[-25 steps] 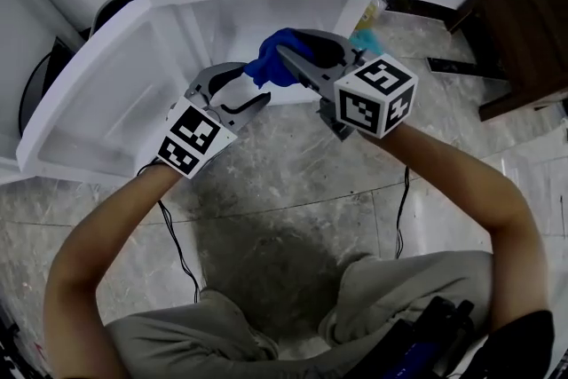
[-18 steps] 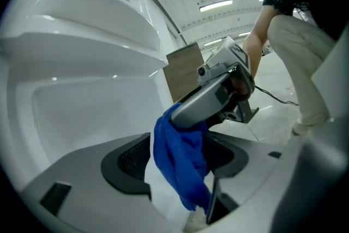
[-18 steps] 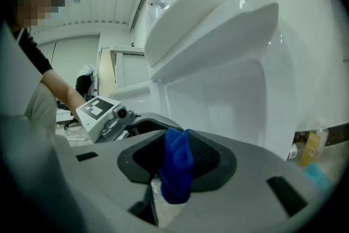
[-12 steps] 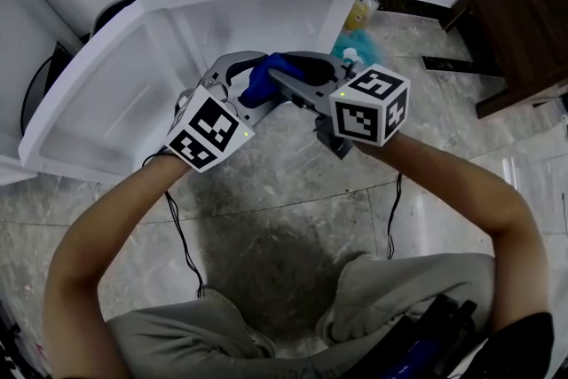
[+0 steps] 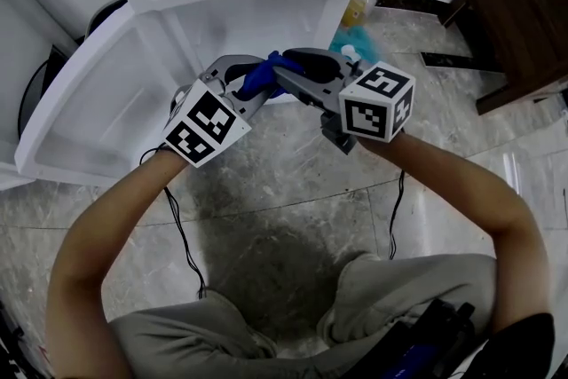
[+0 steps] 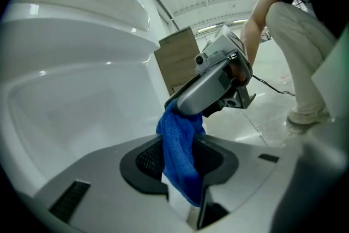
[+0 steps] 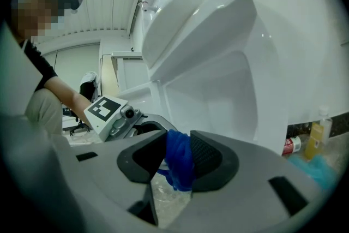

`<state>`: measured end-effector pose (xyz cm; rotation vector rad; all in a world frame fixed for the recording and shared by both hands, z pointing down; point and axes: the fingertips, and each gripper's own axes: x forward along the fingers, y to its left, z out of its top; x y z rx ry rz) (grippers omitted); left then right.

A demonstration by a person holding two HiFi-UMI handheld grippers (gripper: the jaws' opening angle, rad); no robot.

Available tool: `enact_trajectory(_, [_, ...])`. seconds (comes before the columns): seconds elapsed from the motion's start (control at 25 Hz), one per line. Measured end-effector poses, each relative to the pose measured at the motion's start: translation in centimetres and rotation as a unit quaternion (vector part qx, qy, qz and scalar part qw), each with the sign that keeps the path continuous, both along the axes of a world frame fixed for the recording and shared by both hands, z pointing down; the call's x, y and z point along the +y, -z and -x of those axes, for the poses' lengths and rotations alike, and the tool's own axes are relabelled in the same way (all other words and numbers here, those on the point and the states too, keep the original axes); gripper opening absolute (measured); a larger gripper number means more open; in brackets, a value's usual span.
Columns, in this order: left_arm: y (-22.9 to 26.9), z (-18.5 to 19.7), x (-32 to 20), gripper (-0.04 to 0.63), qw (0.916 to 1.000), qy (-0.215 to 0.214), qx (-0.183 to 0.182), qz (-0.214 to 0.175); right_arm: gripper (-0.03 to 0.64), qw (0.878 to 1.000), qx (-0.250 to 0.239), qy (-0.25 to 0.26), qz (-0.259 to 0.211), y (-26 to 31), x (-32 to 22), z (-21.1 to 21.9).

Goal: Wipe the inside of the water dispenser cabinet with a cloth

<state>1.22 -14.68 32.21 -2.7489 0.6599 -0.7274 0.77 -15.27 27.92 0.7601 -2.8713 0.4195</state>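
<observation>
A blue cloth [image 5: 263, 74] hangs between both grippers in front of the open white water dispenser cabinet [image 5: 240, 18]. My right gripper [image 5: 280, 72] is shut on the cloth's upper part; in the right gripper view the cloth [image 7: 179, 163] is pinched between its pads. My left gripper [image 5: 252, 86] meets it from the left. Its jaws have just been closing, and the cloth [image 6: 180, 155] fills the gap between its pads, pressed from both sides. The right gripper [image 6: 175, 107] shows above the cloth in the left gripper view.
The cabinet door [image 5: 89, 102] stands open to the left. Bottles [image 5: 358, 9] and a teal rag [image 5: 348, 45] lie on the floor right of the cabinet. A dark wooden cupboard [image 5: 519, 13] stands at the far right. Cables [image 5: 182, 244] trail over the marble floor.
The left gripper, open beside the cloth a second ago, has moved right and closed round it. Both grippers have drawn together and shifted slightly left.
</observation>
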Motion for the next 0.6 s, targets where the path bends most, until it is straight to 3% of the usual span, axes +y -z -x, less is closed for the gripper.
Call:
enact_trajectory(0.16, [-0.6, 0.5, -0.9, 0.127, 0.9999, 0.008, -0.004, 0.005, 0.114, 0.999, 0.024, -0.004, -0.023, -0.5, -0.3, -1.2])
enact_trajectory(0.32, [-1.8, 1.1, -1.6, 0.127, 0.9996, 0.023, -0.008, 0.016, 0.106, 0.999, 0.027, -0.029, -0.013, -1.4, -1.0, -3.4])
enact_trajectory(0.44, [-2.6, 1.2, -2.3, 0.127, 0.9993, 0.03, -0.014, 0.018, 0.014, 0.999, 0.029, -0.034, -0.013, -2.0, -1.2, -4.6])
enact_trajectory(0.6, [-3.7, 0.8, -4.0, 0.127, 0.9986, 0.043, -0.013, 0.026, -0.002, 0.999, 0.046, -0.006, -0.015, -3.3, 0.0, -4.5])
